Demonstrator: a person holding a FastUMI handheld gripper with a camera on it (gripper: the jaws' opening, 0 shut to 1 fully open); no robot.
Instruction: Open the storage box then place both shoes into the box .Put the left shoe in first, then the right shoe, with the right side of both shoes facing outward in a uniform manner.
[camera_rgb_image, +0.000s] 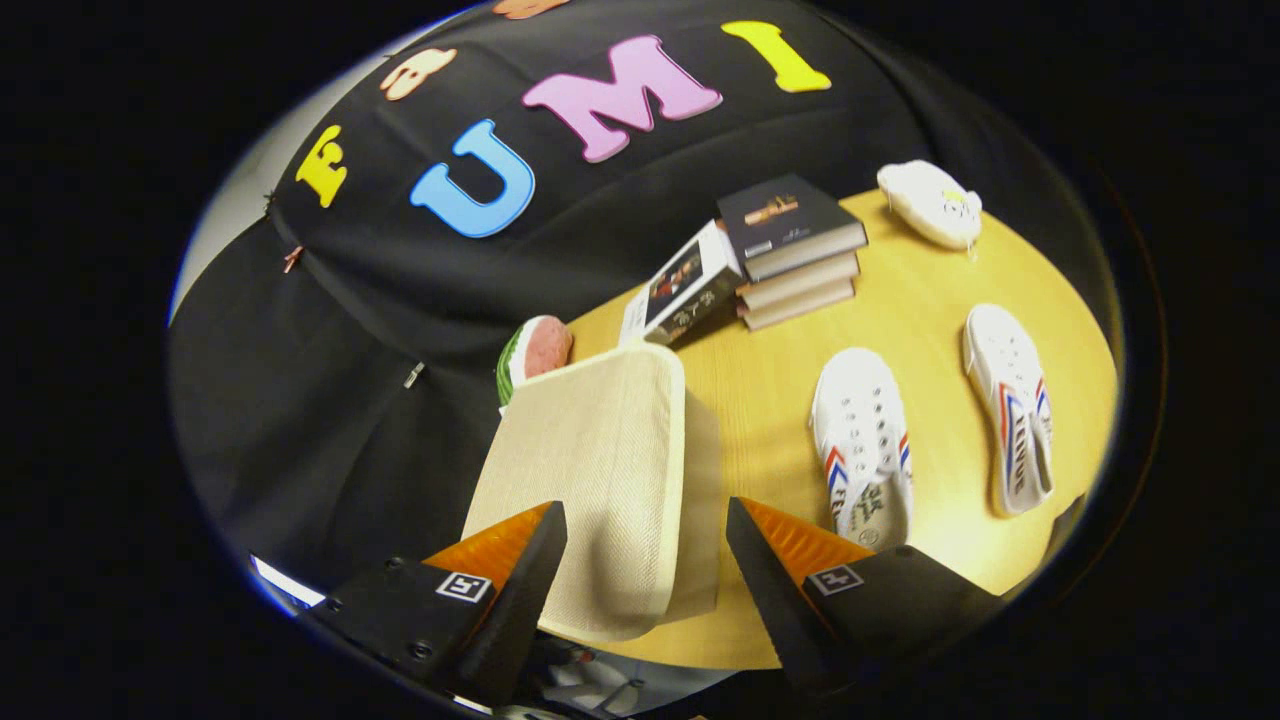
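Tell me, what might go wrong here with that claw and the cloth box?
1. The open claw straddles the beige fabric storage box lid; soft cloth could slip or fold instead of lifting.
2. Swinging the lid could nudge the watermelon-slice toy or the leaning book behind it.
3. The two white canvas shoes look alike; the wrong one could go first.

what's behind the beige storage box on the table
Behind the storage box, a watermelon-slice toy peeks over its far corner; its lower part is hidden. The open gripper straddles the box's near end.
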